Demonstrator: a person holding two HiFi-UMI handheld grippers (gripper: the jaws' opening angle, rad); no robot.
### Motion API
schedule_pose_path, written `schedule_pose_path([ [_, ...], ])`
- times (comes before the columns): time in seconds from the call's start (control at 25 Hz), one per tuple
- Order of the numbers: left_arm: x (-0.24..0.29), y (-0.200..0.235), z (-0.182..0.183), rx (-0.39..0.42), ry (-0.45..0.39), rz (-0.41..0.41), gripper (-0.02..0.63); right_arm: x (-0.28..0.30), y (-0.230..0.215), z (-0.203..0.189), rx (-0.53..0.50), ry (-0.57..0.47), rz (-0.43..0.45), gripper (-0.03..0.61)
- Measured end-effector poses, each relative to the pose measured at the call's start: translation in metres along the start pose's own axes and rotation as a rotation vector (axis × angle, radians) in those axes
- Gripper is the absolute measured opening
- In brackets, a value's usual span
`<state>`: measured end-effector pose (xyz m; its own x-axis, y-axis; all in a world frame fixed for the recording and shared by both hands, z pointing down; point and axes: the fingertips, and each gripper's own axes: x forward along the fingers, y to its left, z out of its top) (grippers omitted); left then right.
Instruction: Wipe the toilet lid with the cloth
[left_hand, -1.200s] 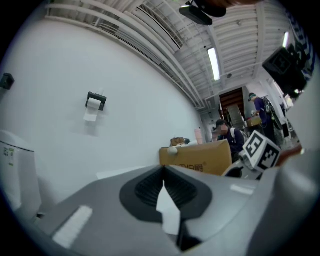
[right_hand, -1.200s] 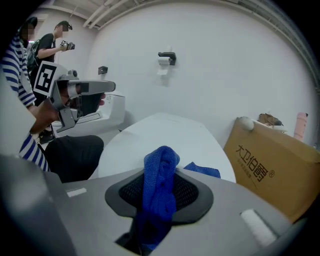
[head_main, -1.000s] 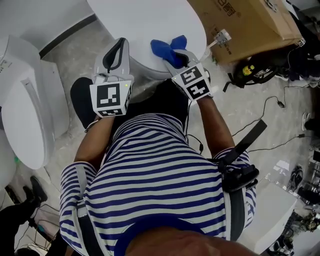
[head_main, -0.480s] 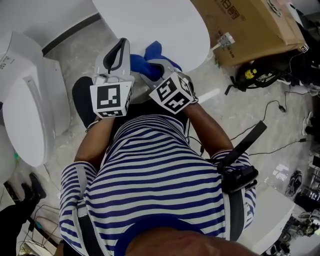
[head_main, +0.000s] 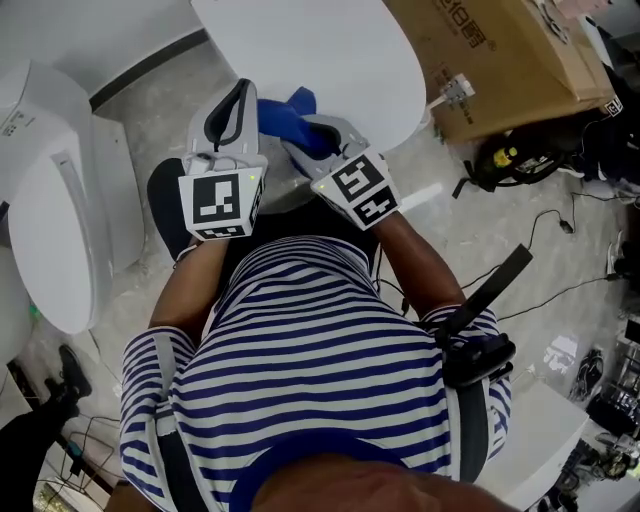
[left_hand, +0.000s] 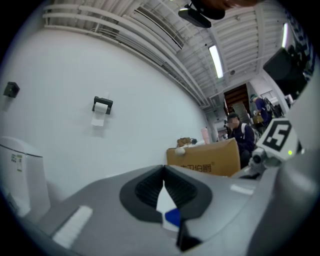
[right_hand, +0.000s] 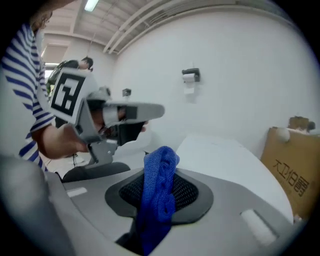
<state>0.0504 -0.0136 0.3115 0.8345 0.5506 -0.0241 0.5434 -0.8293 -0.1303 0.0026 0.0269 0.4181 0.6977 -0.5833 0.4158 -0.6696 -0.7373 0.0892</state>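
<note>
The white toilet lid (head_main: 320, 55) lies shut at the top of the head view. My right gripper (head_main: 308, 135) is at its near edge, shut on a blue cloth (head_main: 284, 113) that bunches over the rim. In the right gripper view the cloth (right_hand: 161, 197) stands up between the jaws, with the lid (right_hand: 225, 160) stretching ahead. My left gripper (head_main: 238, 95) hangs close to the cloth's left, jaws shut with nothing in them. In the left gripper view its tips (left_hand: 164, 172) meet, and a sliver of blue shows below them.
A second white toilet (head_main: 55, 210) stands at the left. A cardboard box (head_main: 500, 50) sits right of the lid, with cables and gear (head_main: 520, 150) on the floor beyond it. A paper holder (right_hand: 190, 75) hangs on the wall. People stand far off.
The right gripper has carried the cloth leftward along the lid's near edge, close to the left gripper. The left gripper has barely moved.
</note>
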Motion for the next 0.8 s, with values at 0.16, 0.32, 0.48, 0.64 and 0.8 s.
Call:
schedule_pose_path([
  [0.16,0.014,-0.008,-0.003,-0.012,0.003,-0.021,0.003,-0.031,-0.066,0.025,0.129,-0.158,-0.165,0.121],
  [0.32,0.031,-0.019,0.005,-0.017,-0.018,-0.046,0.003,-0.059,-0.113,0.054,0.15,-0.294,-0.315,0.121],
  [0.48,0.042,-0.023,0.016,-0.021,-0.036,-0.062,0.003,-0.075,-0.133,0.076,0.143,-0.388,-0.405,0.121],
  [0.64,0.048,-0.026,0.018,-0.019,-0.04,-0.068,0.003,-0.078,-0.136,0.08,0.133,-0.419,-0.43,0.12],
  [0.8,0.049,-0.029,0.017,-0.018,-0.04,-0.069,0.003,-0.077,-0.135,0.078,0.13,-0.427,-0.432,0.12],
])
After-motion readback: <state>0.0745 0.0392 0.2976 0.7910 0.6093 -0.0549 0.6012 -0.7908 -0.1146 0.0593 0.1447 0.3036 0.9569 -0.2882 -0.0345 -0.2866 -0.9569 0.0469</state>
